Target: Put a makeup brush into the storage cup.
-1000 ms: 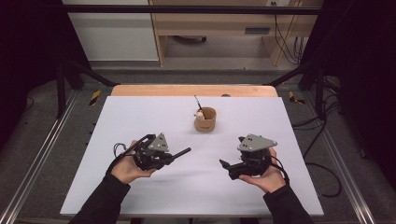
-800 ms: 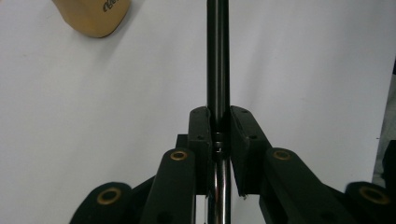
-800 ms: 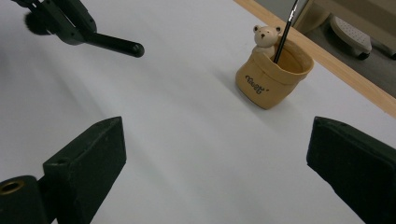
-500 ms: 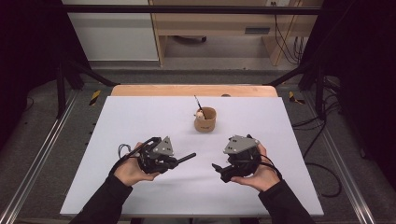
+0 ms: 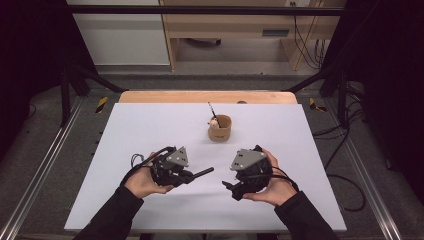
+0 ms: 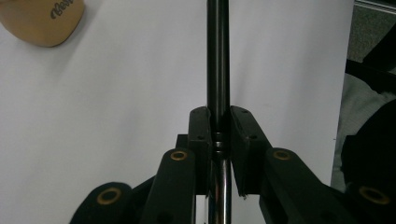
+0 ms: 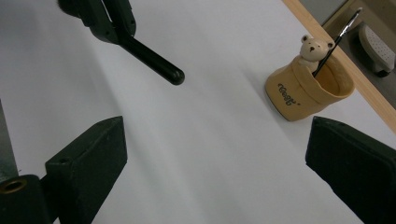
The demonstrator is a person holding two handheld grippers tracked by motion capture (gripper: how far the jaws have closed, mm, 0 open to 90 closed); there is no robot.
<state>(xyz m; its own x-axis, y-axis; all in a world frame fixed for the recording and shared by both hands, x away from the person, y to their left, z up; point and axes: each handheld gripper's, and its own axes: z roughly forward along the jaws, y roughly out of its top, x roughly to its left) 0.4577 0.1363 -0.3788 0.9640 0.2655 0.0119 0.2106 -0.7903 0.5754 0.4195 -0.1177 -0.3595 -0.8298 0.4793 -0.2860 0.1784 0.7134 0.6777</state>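
Left gripper clamped on a black pen, which juts toward the right gripper, whose jaws stand wide apart. A tan cup with a bear figure and a brush stands beyond both, well apart. For a clean handover, hold the pen level and still while the open jaws close squarely across its free end. Cup lettering is too small to read.

Landmark: the cup, standing on the surface toward its far edge, near the middle. A brush stands in the cup, leaning toward the far left. The left claw lies nearer than the cup and to its left, with a pen between its jaws, the pen's free end pointing right. The right claw lies nearer than the cup, slightly to its right.
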